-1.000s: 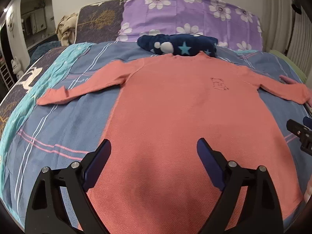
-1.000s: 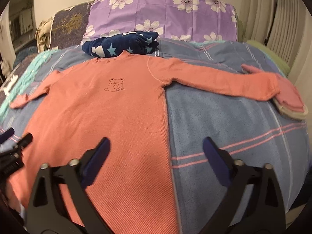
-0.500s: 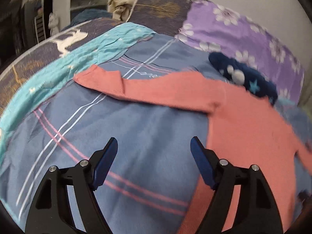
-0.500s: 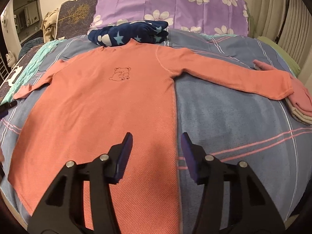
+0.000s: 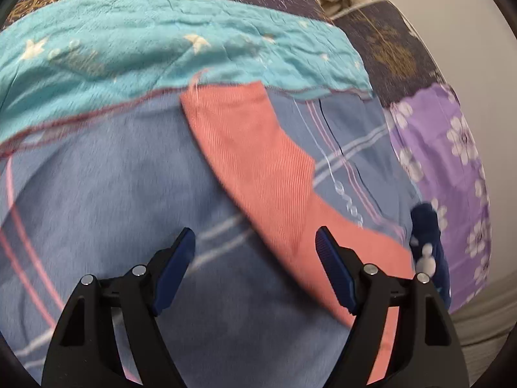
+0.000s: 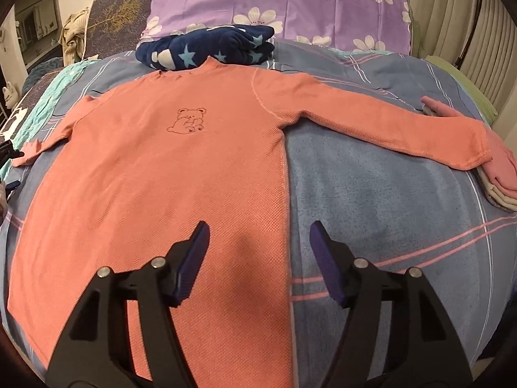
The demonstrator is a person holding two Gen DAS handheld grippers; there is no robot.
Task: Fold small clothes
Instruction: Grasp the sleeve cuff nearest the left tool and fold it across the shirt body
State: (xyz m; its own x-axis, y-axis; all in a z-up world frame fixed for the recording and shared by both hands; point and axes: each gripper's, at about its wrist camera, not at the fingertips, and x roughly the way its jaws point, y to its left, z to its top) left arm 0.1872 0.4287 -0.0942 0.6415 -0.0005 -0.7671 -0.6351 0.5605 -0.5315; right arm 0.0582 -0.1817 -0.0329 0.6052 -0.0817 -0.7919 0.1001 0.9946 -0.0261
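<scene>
A coral long-sleeved shirt with a small bear outline lies flat, face up, on the blue striped bedcover, both sleeves spread out. My right gripper is open and empty, low over the shirt's right side seam near the hem. My left gripper is open and empty, close above the shirt's left sleeve, whose cuff lies ahead by the teal blanket. The left gripper's tip also shows at the left edge of the right wrist view.
A folded navy star-print garment lies behind the collar, against a purple flowered pillow. A stack of folded pink and beige clothes sits at the right sleeve's end. A teal blanket borders the left side.
My left gripper has swung left from the shirt body and dropped close over the left sleeve. My right gripper narrowed, then opened wider again, and edged towards the side seam.
</scene>
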